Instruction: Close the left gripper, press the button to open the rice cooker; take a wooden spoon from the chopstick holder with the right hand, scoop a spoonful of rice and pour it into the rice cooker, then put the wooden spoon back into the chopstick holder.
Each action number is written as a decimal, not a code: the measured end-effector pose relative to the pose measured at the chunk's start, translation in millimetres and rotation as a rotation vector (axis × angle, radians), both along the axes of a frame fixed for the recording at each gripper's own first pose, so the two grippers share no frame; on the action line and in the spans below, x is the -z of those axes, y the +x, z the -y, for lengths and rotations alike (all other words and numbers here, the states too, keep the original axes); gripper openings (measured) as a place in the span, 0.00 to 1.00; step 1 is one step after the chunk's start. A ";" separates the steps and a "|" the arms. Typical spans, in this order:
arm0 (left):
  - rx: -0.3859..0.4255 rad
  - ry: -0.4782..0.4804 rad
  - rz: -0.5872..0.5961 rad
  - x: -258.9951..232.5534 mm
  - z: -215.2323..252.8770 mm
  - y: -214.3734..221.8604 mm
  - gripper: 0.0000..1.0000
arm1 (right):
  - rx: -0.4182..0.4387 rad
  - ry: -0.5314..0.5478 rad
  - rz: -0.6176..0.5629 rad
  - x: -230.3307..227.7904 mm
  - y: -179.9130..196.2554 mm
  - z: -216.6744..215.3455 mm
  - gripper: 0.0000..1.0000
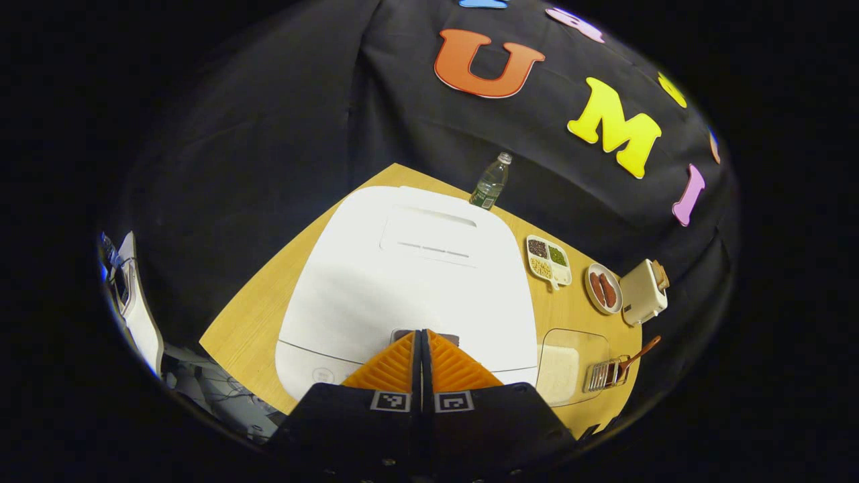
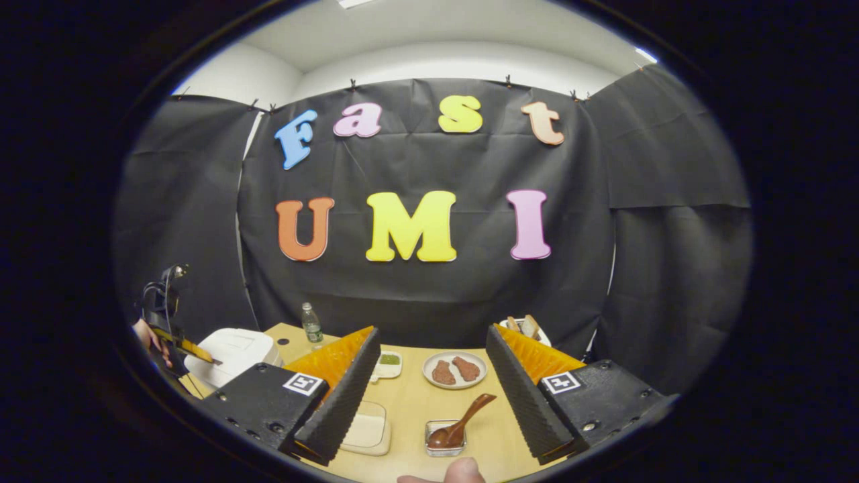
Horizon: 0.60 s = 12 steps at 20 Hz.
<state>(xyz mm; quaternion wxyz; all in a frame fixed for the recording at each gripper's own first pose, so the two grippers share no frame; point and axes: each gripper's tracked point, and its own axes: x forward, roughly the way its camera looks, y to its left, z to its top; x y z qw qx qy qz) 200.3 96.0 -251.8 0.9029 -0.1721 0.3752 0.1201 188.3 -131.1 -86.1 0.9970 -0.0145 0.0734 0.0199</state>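
Note:
The white rice cooker [image 1: 409, 275] stands in front of me with its lid down. My left gripper [image 1: 421, 333] is shut with nothing held, its tips right at the grey button [image 1: 443, 337] on the cooker's front edge. In the right gripper view the cooker [image 2: 231, 352] is at far left, with a hand holding the left gripper [image 2: 191, 349] over it. My right gripper [image 2: 431, 334] hangs open and empty above the table. Below it the wooden spoon [image 2: 463, 419] leans in the metal chopstick holder [image 2: 445, 439]. A clear box of rice [image 2: 368, 429] lies left of the holder.
On the wooden table [image 2: 409, 402] are a water bottle [image 1: 491, 181] behind the cooker, a divided dish of grains [image 1: 548, 260], a plate with sausages [image 1: 602, 288] and a toaster [image 1: 643, 292]. A thumb [image 2: 463, 471] shows at the lower edge of the right gripper view.

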 end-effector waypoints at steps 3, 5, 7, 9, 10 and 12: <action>-0.008 -0.021 -0.008 6.3 1.7 -2.6 0.00 | -0.024 -0.002 0.007 -4.4 2.0 -12.3 1.00; -0.014 -0.041 -0.017 10.2 3.1 0.0 0.00 | -0.033 0.003 0.005 -2.8 2.0 -17.8 1.00; 0.006 -0.032 -0.060 16.1 2.1 -0.8 0.00 | -0.036 0.011 -0.002 -1.8 -0.5 -21.3 1.00; 0.009 -0.025 -0.054 12.8 2.4 1.8 0.00 | -0.028 0.018 0.002 -3.6 -7.0 -19.6 1.00; 0.017 -0.017 -0.036 10.9 2.4 1.4 0.00 | -0.020 0.021 0.008 -5.9 -10.6 -16.5 1.00; 0.016 -0.026 0.011 4.4 1.1 4.7 0.00 | 0.003 0.023 -0.003 -1.4 -17.2 -7.5 1.00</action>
